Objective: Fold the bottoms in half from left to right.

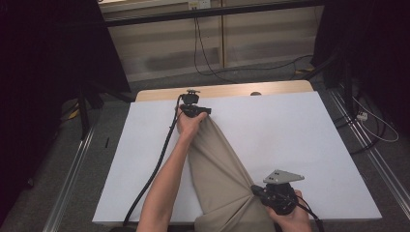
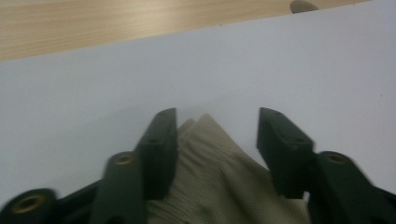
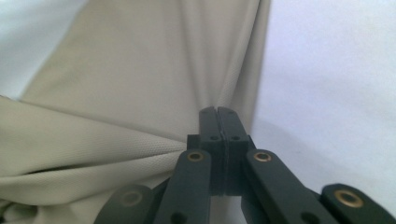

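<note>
Nearest the person, the right gripper [image 1: 255, 190] sits at the front edge of the table, its jaws pressed together on a pinch of the beige cloth [image 1: 217, 164]. In the right gripper view the pleats run straight into that closed tip [image 3: 217, 122], which says the fabric is drawn taut from this point; this hand looks to be the anchor, keeping the near end from sliding while the other end is dealt with. Part of the cloth spills over the table's front edge below it.

Moving up the table, the cloth lies in a long, narrowing band across the white cover [image 1: 309, 145], running diagonally away from the person. It is wide and rumpled near the anchor and comes to a point at the far end, the shape you get when a piece is stretched between two grips.

At that far point is the left gripper [image 1: 207, 111], arm fully reached out. Its jaws stand spread, one on either side of the cloth's corner [image 2: 201, 125], and the pads are not pressing it; the corner rests on the cover between them. My read: this end is being laid down flat where the stretch ends, with the near hold kept so the line stays straight.

Beyond that, a strip of wooden tabletop [image 1: 227, 90] shows past the cover.
</note>
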`<move>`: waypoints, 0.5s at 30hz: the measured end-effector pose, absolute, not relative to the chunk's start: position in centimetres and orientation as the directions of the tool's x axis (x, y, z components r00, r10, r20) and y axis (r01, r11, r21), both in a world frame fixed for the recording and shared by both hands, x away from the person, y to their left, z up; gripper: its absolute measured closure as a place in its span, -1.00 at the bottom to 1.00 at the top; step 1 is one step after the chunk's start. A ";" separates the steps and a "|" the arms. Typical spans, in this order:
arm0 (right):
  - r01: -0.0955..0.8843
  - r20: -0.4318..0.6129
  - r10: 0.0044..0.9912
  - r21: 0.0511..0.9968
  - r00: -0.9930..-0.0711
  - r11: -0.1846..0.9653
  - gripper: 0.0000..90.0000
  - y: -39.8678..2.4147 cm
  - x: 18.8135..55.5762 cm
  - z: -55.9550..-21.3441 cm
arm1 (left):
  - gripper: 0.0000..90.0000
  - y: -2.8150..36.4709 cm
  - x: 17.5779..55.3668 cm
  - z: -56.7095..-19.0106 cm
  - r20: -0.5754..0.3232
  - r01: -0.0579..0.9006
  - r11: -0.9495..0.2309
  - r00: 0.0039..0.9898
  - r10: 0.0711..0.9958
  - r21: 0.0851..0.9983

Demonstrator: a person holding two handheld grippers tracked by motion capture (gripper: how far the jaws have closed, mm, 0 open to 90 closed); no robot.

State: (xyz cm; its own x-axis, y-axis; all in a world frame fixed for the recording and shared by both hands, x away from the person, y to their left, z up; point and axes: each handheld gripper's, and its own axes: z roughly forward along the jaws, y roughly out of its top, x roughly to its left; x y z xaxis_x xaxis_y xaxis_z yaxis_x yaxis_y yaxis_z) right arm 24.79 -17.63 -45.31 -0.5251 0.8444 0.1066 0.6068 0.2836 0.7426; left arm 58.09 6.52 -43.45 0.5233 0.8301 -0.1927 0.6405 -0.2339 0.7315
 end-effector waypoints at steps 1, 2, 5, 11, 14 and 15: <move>0.616 0.108 0.849 0.735 -0.518 0.282 1.00 -17.7 24.9 -45.5 | -0.16 6.7 57.9 -43.2 -0.189 0.634 -0.231 0.522 0.832 0.738; 0.620 0.105 0.851 0.731 -0.515 0.285 1.00 -17.8 25.0 -45.7 | -0.27 6.9 57.6 -42.9 -0.184 0.628 -0.229 0.522 0.833 0.744; 0.633 0.092 0.861 0.718 -0.500 0.290 0.85 -17.8 25.0 -45.9 | -0.44 7.8 56.5 -42.2 -0.178 0.612 -0.231 0.533 0.827 0.756; 0.601 0.099 0.859 0.754 -0.502 0.265 0.48 -18.3 23.9 -44.7 | -0.60 9.7 52.9 -41.6 -0.186 0.586 -0.242 0.574 0.797 0.774; 0.568 0.119 0.815 0.773 -0.566 0.281 0.55 -17.8 22.3 -44.2 | -0.60 10.6 50.5 -42.0 -0.160 0.566 -0.280 0.605 0.780 0.776; 0.555 0.117 0.796 0.776 -0.594 0.300 0.60 -17.5 21.8 -44.2 | -0.60 11.0 49.6 -42.3 -0.169 0.566 -0.280 0.614 0.771 0.776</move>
